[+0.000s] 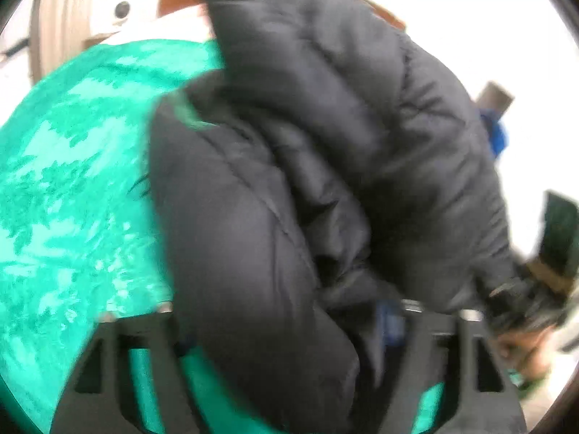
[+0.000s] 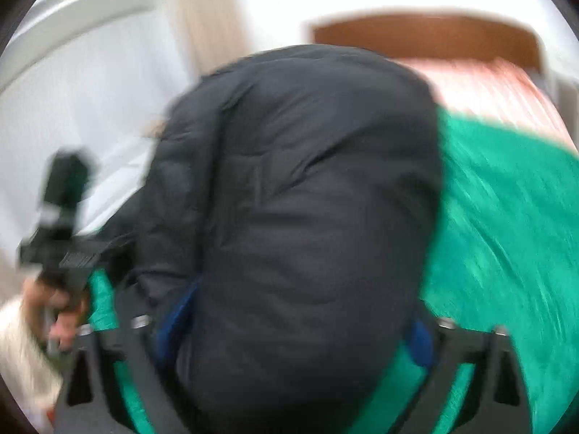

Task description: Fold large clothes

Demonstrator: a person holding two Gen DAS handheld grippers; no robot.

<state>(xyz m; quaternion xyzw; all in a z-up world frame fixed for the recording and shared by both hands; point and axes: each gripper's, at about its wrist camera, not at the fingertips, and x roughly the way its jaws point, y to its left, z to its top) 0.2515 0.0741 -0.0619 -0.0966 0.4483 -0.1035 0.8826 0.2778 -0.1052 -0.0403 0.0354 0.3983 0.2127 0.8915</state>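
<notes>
A black puffer jacket (image 1: 325,144) lies bunched on a green bed cover (image 1: 72,181). Its bulk fills the gap between the wide-standing fingers of my left gripper (image 1: 286,311); a blue pad (image 1: 391,322) shows against the fabric. In the right wrist view the same jacket (image 2: 296,199) bulges between the fingers of my right gripper (image 2: 296,325), whose blue pads (image 2: 419,340) stand far apart at its sides. Both views are motion-blurred. A hand (image 1: 521,350) holds the other gripper at the jacket's right edge, and a hand (image 2: 54,307) holds one at its left edge.
The green cover (image 2: 506,217) spreads over a bed with pink striped bedding (image 2: 499,86) and a brown headboard (image 2: 427,36) at the far end. A beige curtain (image 2: 202,11) and white wall stand behind. Something blue (image 1: 495,133) sits past the jacket.
</notes>
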